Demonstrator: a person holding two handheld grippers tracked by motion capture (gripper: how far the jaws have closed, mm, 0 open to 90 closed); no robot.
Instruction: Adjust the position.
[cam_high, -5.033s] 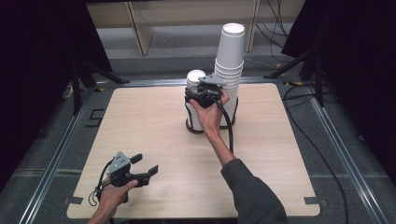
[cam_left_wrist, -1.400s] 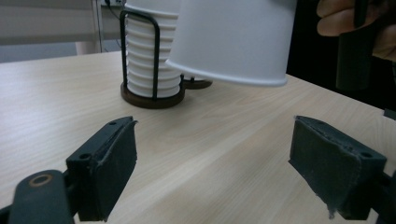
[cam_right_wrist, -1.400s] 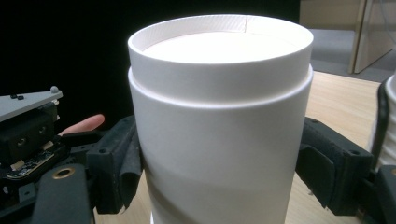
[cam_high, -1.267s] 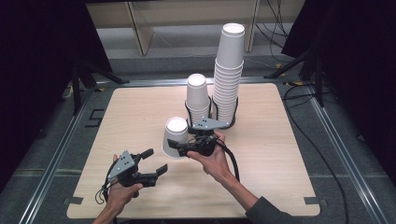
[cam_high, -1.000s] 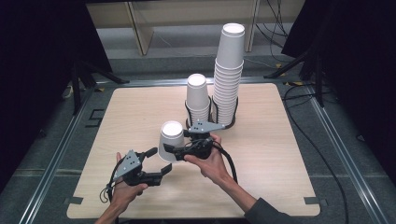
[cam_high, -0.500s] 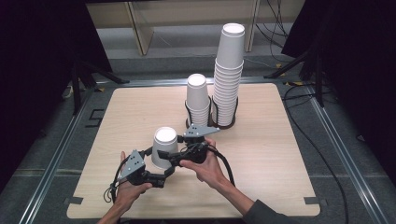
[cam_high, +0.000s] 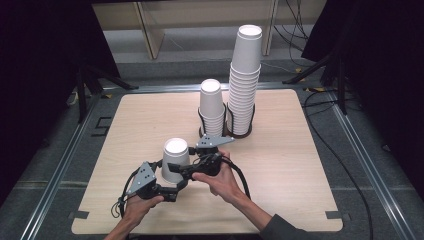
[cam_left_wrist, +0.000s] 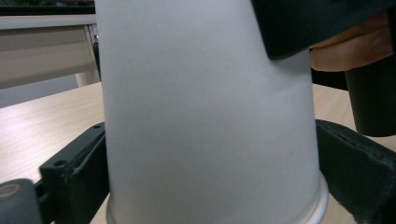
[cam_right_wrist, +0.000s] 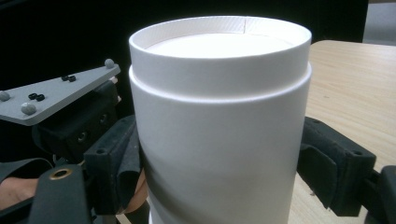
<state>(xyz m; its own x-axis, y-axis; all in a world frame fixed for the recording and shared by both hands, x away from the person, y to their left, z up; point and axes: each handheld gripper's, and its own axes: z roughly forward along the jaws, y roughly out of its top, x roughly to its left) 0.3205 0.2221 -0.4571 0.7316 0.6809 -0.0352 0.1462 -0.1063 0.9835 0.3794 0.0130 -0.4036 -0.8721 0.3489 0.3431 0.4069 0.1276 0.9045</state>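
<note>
left gripper (cam_high: 167, 186): black body, grey three-cornered plate
right gripper (cam_high: 181, 169): black, looped black cable
sleeve (cam_high: 282, 233): dark grey

Overhead light falls evenly on the pale table (cam_high: 280, 165) with soft shadows, the surrounding room sinks into darkness, and the white cup (cam_right_wrist: 219, 126) glares slightly, soft-focused up close in both gripper views.

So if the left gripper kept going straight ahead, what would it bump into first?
The white cup, upside down between the jaws of the left gripper, which have just been closing. Beyond it, probably the right gripper, holding that cup from the other side.
</note>
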